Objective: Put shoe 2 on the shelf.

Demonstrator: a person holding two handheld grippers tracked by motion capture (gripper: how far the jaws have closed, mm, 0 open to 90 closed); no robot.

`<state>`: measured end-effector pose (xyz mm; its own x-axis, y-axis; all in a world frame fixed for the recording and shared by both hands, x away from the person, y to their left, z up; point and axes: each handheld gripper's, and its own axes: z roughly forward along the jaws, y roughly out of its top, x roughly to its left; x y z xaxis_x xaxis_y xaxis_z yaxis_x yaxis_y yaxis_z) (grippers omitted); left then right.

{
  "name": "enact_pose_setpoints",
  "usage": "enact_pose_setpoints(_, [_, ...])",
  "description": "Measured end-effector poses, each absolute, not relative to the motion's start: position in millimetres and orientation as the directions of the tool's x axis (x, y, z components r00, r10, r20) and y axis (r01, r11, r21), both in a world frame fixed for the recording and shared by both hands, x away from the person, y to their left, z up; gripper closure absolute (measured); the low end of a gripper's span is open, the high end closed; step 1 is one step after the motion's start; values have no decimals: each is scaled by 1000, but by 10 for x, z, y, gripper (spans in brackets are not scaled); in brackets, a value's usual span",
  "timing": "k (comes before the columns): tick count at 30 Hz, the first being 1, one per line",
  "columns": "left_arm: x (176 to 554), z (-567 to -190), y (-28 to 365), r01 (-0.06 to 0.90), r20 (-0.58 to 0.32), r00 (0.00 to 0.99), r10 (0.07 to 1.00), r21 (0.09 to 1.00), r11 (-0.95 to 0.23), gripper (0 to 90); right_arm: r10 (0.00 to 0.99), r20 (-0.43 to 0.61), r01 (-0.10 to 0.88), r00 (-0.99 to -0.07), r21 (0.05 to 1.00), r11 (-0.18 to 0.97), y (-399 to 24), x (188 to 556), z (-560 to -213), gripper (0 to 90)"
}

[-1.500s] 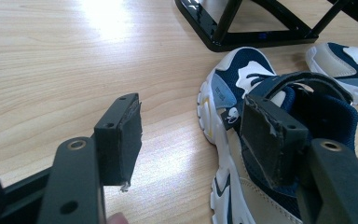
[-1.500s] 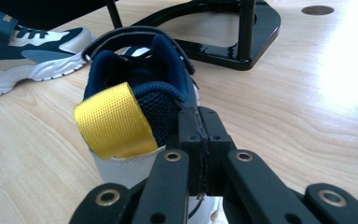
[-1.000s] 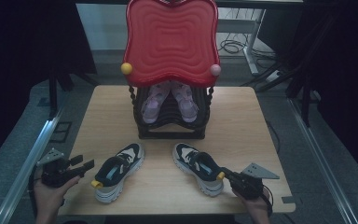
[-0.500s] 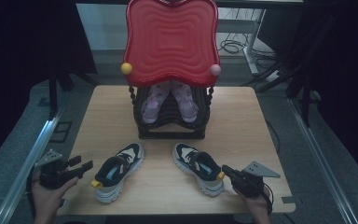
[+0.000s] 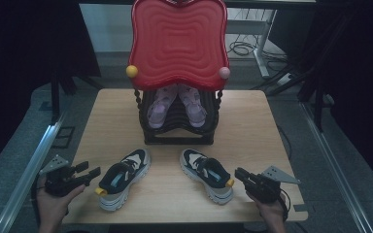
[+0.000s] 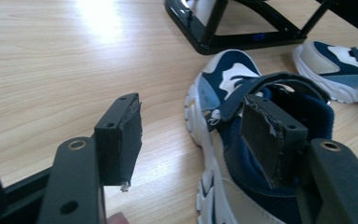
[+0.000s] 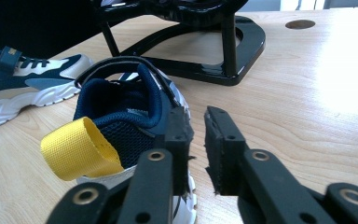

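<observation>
right shoe: the navy, white and beige trainer with a yellow heel loop (image 5: 207, 174) lies on its sole on the pale wooden tabletop (image 5: 252, 131), heel toward the person, toe toward the rack.
change: the right gripper (image 5: 239, 174) has just been opening its jaws; a second ago it sat against the heel of this shoe, now it is just behind it with a narrow gap between the pads and nothing in it.
meaning: I judge the shoe freshly released and set down, so this placing step looks finished.
right gripper close-up: in the right gripper view the jaws stand slightly parted beside the heel collar, the yellow heel loop (image 7: 77, 148) just to their left.
left shoe: the matching navy and white trainer (image 5: 122, 178) lies near the tabletop's front edge, toe angled toward the rack.
left gripper: the left gripper (image 5: 91, 171) is spread wide and empty, one pad over the shoe's strap area, not pinching.
rack: the black wire shoe rack with a red wavy plastic top (image 5: 177, 41) holds lilac shoes (image 5: 177, 103).
edges: both heels sit near the front edge.
open room: bare wood lies between the shoes and on either side of the rack.
</observation>
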<state>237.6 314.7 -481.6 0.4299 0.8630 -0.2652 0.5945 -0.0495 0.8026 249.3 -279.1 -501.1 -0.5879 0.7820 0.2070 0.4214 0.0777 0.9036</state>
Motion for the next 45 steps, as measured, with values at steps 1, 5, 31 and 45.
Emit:
enact_pose_setpoints(1, [2377,-4817,3141,594,-277,436,856,803,-42,384,781,208,422,-588,903,77,-2791,2494,-5010,763])
enact_pose_setpoints(5, [2371,-4808,3131,584,-271,439,857,810,-43,384,776,208,419,-595,904,80,-2779,2501,-5009,704])
enact_pose_setpoints(31, [2636,-4770,2893,605,-288,539,792,786,-126,415,801,201,419,-564,905,67,-2775,2504,-5033,576])
enact_pose_setpoints(45, [2762,-4873,2799,644,-289,594,751,730,-228,553,809,199,423,-553,904,66,-2803,2510,-5032,568])
